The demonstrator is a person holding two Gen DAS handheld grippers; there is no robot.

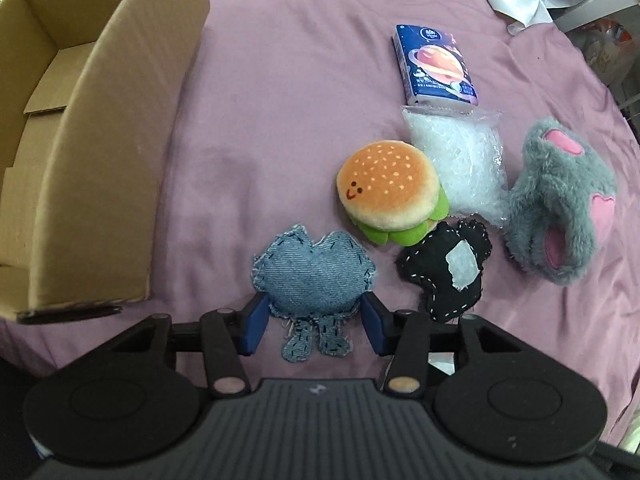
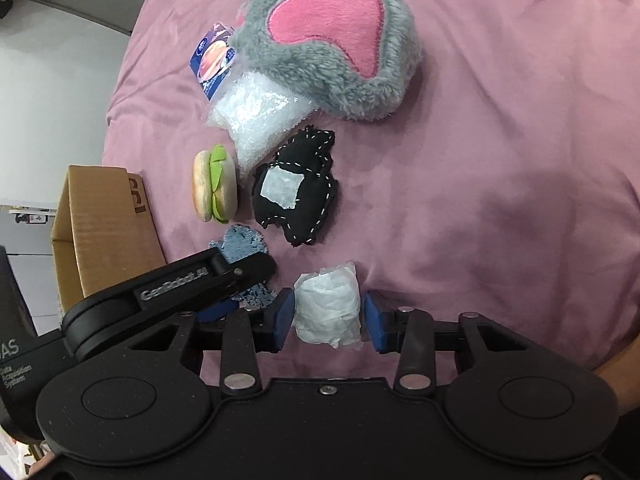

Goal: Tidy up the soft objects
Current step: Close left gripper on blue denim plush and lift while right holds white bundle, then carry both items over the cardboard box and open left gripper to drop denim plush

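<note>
A denim plush (image 1: pixel 311 276) is seen low in the left wrist view, lying on the pink cloth (image 1: pixel 280 80). It is straddled by the left gripper (image 1: pixel 316 322), whose blue pads (image 1: pixel 256 320) are pressed against its lower sides, the jaws being partly closed on it. At about 1 o'clock from the denim plush a burger plush (image 1: pixel 394 192) is found, and at 3 o'clock a black stitched pouch (image 1: pixel 444 270) with a white patch. Beyond the burger, toward 1 o'clock, a clear bag of white filler (image 1: pixel 460 160) is laid, and further out a blue tissue pack (image 1: pixel 436 66). A grey furry slipper (image 1: pixel 560 204) with pink pads is placed at 2 o'clock. At 10 o'clock an open cardboard box (image 1: pixel 104 152) is stood on the cloth, near the denim plush but apart from it.

In the right wrist view a white wrapped bundle (image 2: pixel 328 308) is held between the blue pads of the right gripper (image 2: pixel 328 314); the jaws are narrowed onto its two sides. At 12 o'clock from the bundle the black pouch (image 2: pixel 304 196) is seen, with the slipper (image 2: pixel 332 40) further out. The left gripper's arm (image 2: pixel 172 292) is seen at 9 o'clock, over the denim plush (image 2: pixel 244 246).
</note>
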